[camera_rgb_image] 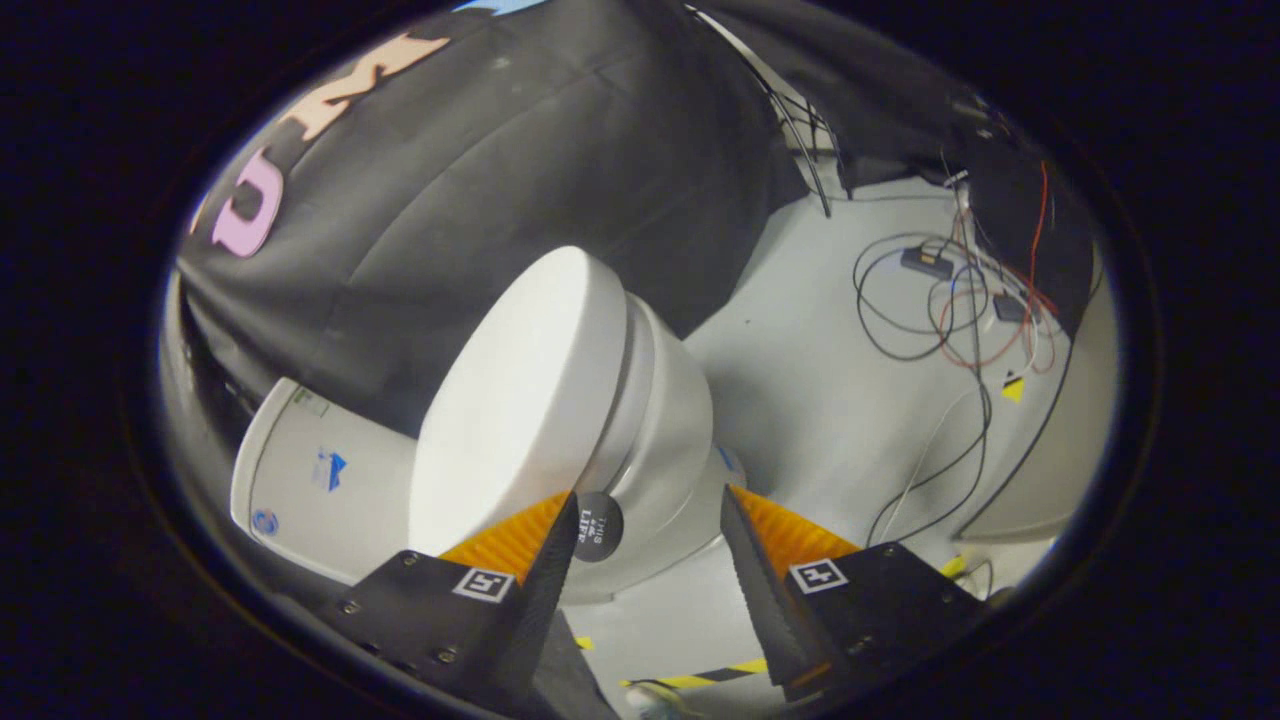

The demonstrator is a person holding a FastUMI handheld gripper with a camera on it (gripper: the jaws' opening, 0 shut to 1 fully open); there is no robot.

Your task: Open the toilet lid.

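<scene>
- White toilet lid (520, 400) stands partly raised off the toilet bowl (665, 450), just ahead of the gripper (648, 512).
- Its 2 fingers are spread apart, gripping nothing.
- Tangled cables (950, 310) lie far right on the floor (820, 400).

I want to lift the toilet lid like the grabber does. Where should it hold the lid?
Probably at the front rim of the lid, beside the round black sticker, coming from the front. That edge overhangs the bowl, farthest from the tank, so it should swing up easiest. The gripper is open, fingers straddling that rim.
</scene>
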